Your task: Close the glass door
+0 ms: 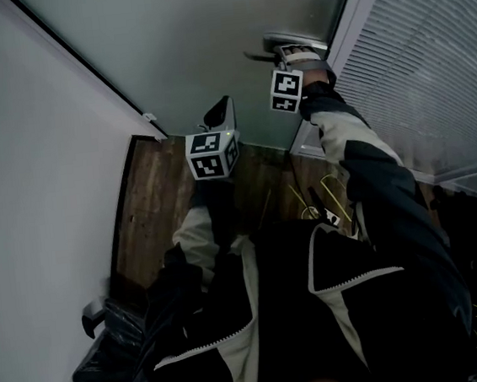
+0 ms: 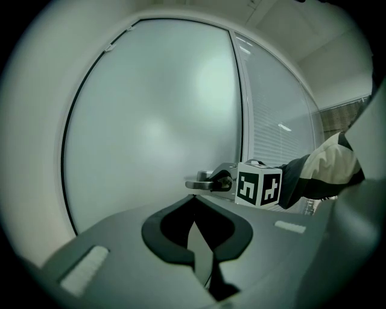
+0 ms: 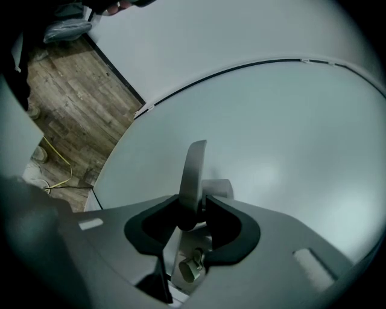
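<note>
Your outstretched right hand-held gripper (image 3: 192,208) clamps the door handle (image 3: 194,172). Your left hand-held gripper (image 2: 193,205), shut and empty, faces the glass door (image 2: 151,121).

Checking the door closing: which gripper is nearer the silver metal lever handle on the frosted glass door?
Right. The right gripper clamps the silver lever handle; the left gripper hangs short of it, holding nothing.

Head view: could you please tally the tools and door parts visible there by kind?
Grippers: 2, the left gripper and the right gripper
Door handle: 1
Glass door: 1
Total: 4
</note>
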The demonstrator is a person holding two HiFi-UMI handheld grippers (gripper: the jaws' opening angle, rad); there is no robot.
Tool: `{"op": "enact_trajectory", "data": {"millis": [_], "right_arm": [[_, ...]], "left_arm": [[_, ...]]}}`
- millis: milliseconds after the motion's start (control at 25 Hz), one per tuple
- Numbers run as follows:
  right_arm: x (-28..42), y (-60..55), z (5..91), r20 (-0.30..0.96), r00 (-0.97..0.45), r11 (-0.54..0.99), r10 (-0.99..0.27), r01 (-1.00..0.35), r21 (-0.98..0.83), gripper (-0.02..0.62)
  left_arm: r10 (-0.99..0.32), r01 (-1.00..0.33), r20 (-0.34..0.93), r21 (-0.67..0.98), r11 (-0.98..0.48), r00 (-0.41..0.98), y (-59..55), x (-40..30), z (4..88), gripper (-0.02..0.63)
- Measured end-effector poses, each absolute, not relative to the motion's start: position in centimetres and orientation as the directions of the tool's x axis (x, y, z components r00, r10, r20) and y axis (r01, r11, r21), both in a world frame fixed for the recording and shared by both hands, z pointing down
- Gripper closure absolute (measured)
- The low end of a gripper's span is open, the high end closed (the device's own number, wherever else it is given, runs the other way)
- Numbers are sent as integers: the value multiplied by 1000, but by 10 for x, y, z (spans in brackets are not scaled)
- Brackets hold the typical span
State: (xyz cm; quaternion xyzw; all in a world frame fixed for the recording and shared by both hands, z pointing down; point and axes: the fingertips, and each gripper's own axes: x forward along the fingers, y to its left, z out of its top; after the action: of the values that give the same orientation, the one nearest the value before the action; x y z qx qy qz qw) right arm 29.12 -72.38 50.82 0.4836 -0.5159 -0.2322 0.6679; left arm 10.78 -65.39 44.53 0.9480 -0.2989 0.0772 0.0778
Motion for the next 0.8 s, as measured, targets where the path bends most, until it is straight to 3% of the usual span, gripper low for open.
{"op": "enact_trajectory", "data": {"millis": [560, 800], "right_arm": [[295, -736, 511, 477, 379, 439, -793, -187, 879, 459], [286, -730, 504, 499, 326, 384, -803, -357, 851, 447]], "left_arm": [[-567, -591, 211, 70, -804, 796, -651, 73, 448, 603], [-568, -595, 214, 92, -798, 795, -653, 64, 452, 603]]}}
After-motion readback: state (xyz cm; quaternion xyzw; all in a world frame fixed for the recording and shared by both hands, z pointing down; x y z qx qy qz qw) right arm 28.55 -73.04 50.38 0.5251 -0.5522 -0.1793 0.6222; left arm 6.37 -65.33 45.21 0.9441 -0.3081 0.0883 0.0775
